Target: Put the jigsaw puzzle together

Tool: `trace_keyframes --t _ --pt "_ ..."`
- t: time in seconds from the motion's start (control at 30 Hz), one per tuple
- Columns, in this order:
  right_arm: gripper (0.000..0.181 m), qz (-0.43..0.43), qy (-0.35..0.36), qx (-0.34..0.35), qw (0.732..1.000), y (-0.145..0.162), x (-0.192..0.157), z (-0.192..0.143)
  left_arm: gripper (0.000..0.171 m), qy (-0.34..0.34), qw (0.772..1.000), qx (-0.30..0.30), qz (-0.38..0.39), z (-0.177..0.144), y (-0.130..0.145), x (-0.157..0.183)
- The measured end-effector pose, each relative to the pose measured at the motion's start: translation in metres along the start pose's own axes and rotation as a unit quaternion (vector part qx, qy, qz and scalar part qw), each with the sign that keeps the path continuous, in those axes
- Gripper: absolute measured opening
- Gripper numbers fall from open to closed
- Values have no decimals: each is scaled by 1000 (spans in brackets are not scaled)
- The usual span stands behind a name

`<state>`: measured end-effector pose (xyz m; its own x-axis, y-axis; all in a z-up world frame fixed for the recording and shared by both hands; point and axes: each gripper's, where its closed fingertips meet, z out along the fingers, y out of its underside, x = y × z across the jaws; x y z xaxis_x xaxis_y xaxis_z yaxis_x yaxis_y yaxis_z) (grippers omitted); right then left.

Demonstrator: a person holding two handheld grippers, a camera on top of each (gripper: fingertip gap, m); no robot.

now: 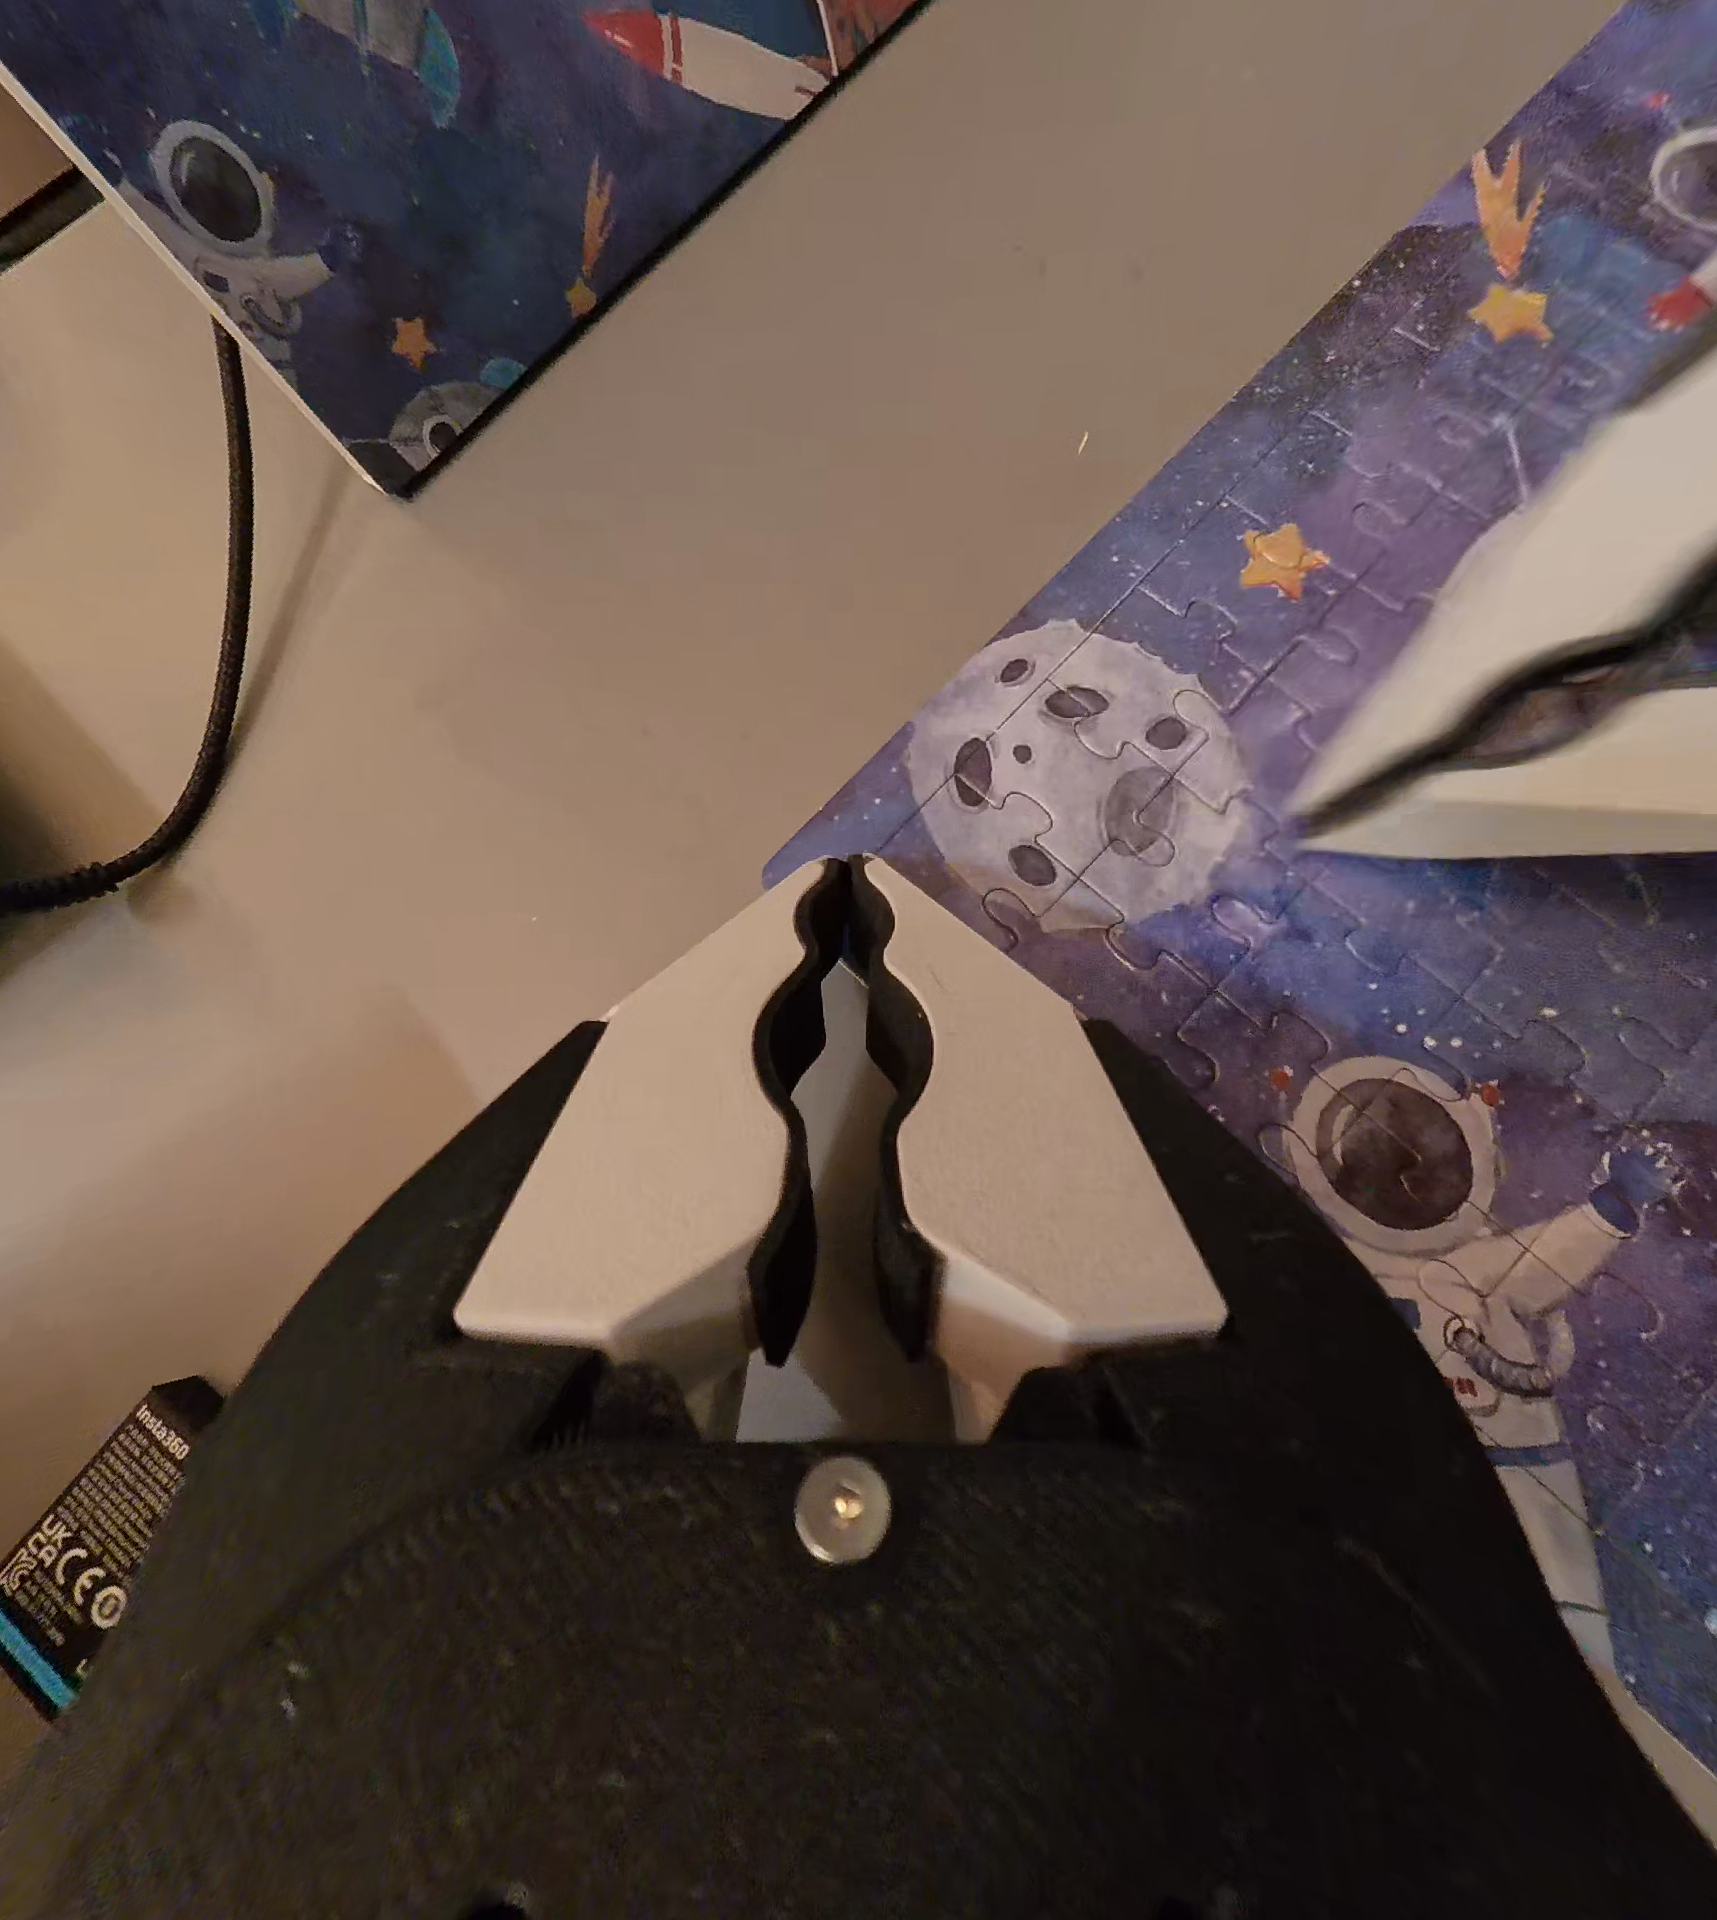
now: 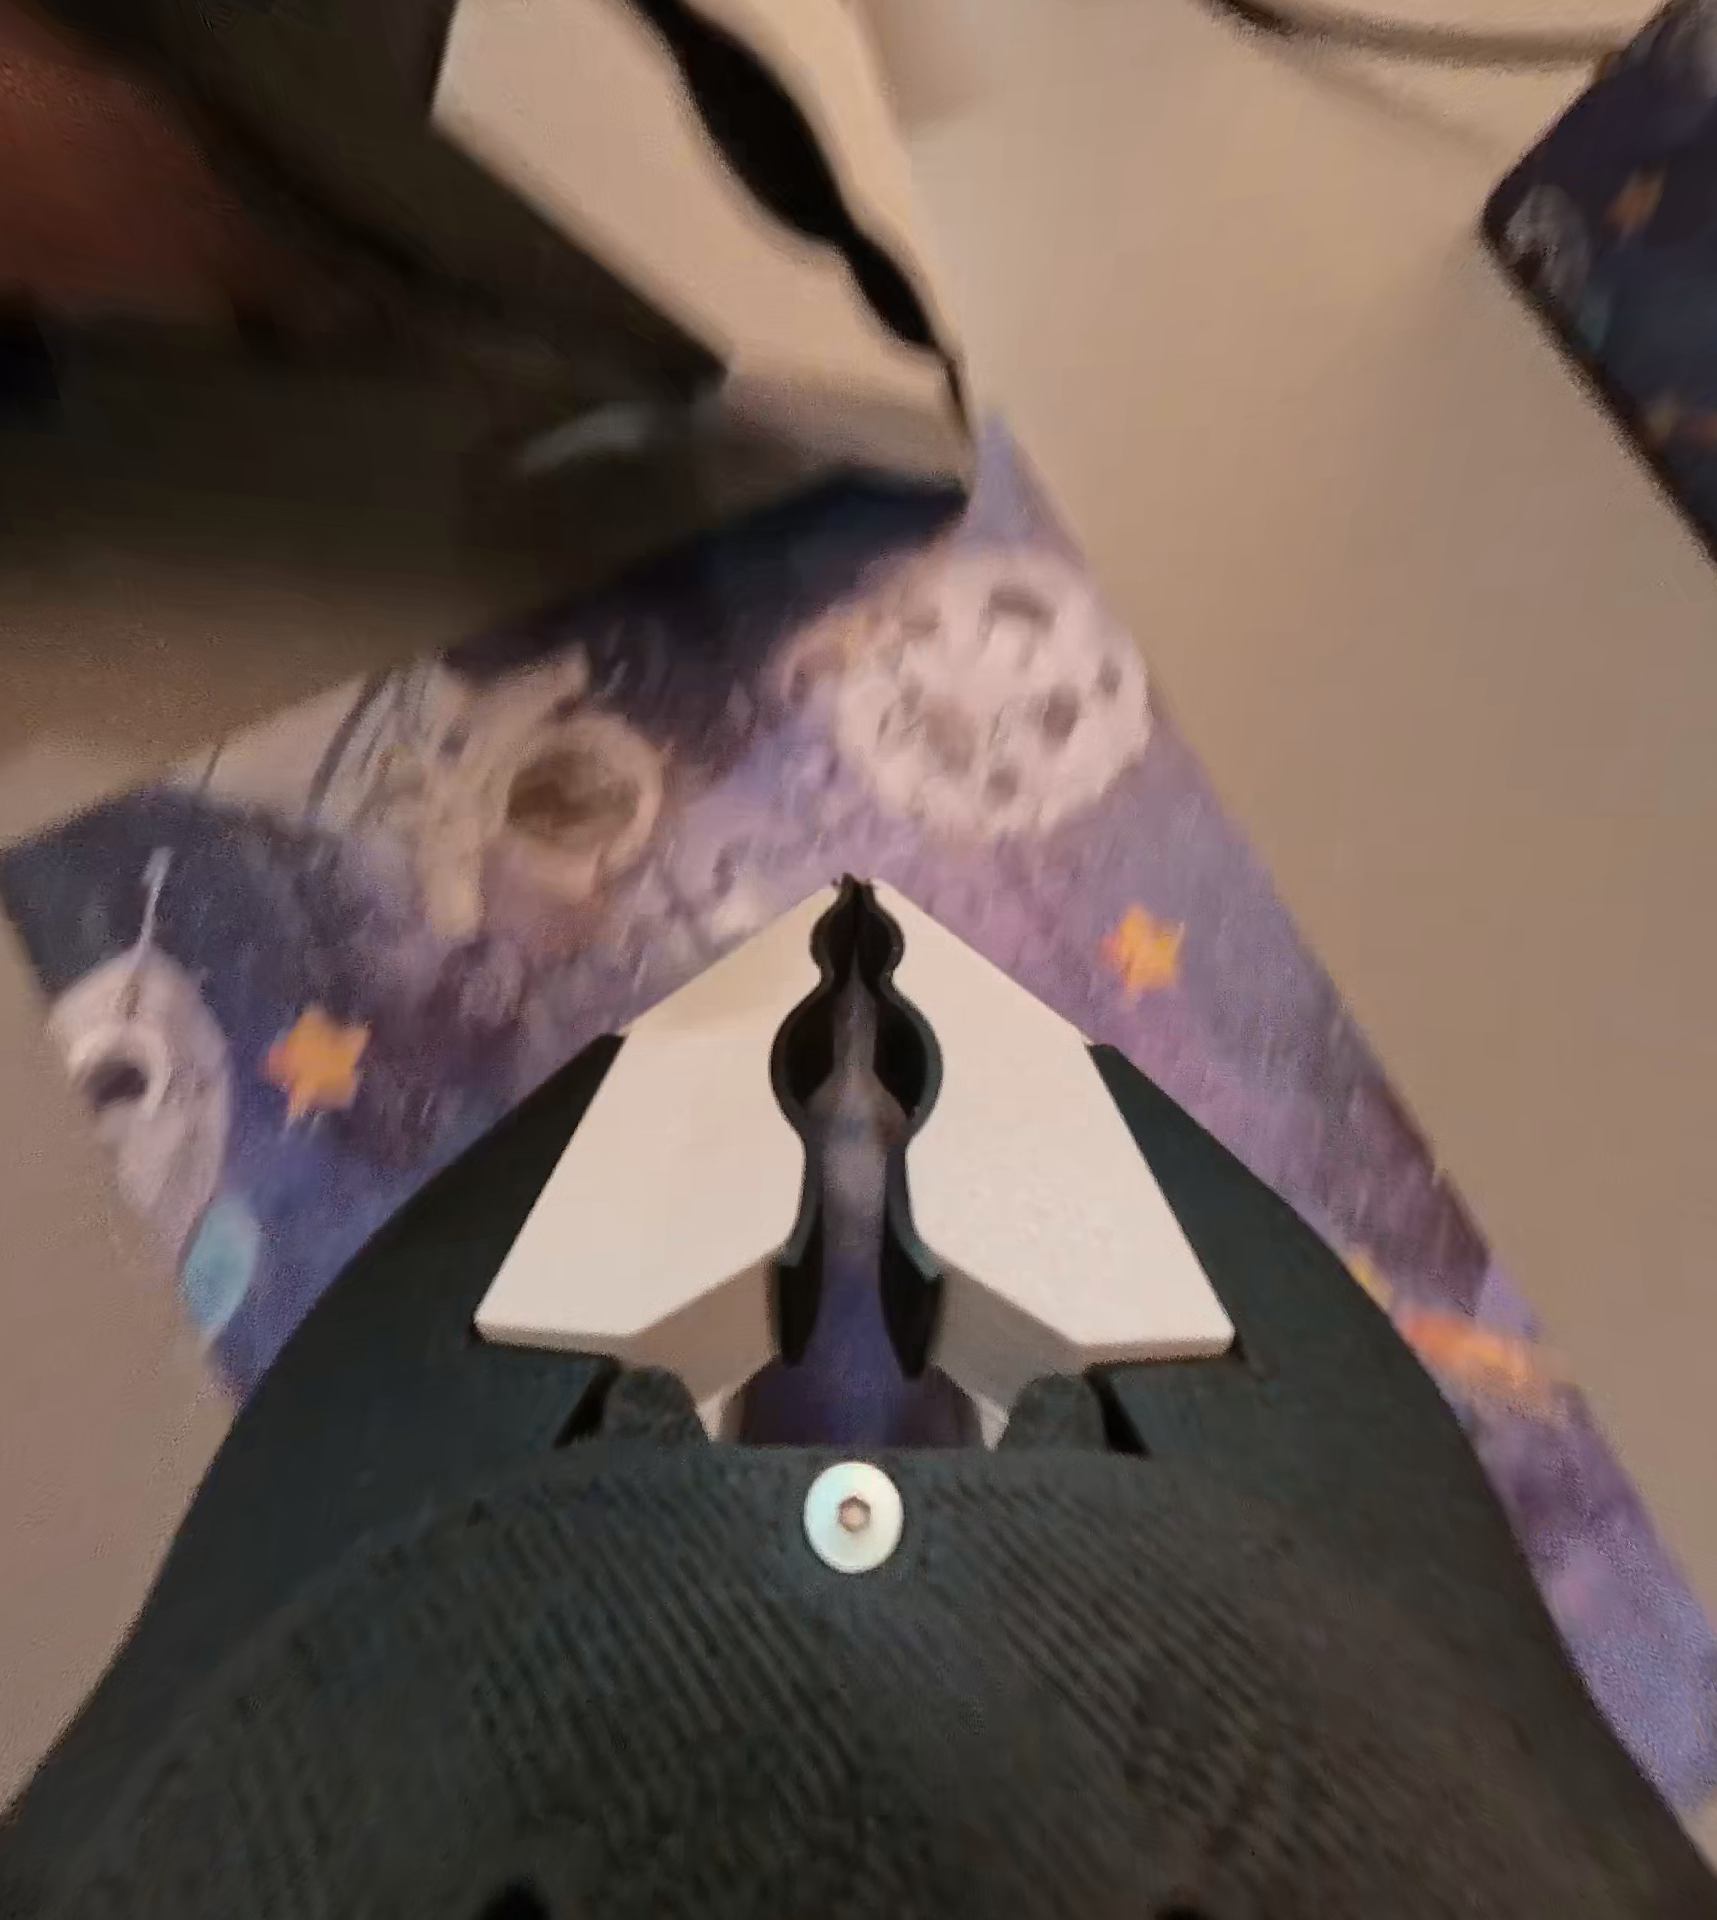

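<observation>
With both hand-held grippers clenched empty, left (image 1: 846, 864) at the corner of the jigsaw puzzle (image 1: 1405, 935) on the table (image 1: 677, 644), right (image 2: 852, 883) over it, a sideways nudge could pop joints.

Left black-and-white two-finger gripper (image 1: 846, 868): tips pinched together, pointing down. Right black-and-white two-finger gripper (image 2: 852, 885): same, tips closed.
</observation>
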<state>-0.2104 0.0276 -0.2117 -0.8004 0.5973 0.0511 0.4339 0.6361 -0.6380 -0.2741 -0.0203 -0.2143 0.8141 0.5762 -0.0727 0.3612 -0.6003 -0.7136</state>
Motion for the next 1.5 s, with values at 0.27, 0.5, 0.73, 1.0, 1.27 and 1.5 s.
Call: trace_keyframes --t 0.27,0.5,0.73,1.0,1.27,1.5 --pt "0 109 68 -99 987 145 -33 -121 0 -1 1000 -2 -8 0 0 0" --pt "0 161 95 -11 982 148 -23 -145 0 -11 1000 8 1 -2 -3 -1" --pt "0 14 10 55 998 73 -53 -98 0 87 993 54 59 -54 -10 78" --pt "0 -57 -123 91 987 4 -137 -36 0 108 992 0 61 -97 55 133" --pt "0 -5 28 11 1000 59 -27 -52 0 149 989 -8 -18 -83 64 138" --pt "0 194 118 35 973 112 53 -90 0 139 990 -7 3 -72 54 135"
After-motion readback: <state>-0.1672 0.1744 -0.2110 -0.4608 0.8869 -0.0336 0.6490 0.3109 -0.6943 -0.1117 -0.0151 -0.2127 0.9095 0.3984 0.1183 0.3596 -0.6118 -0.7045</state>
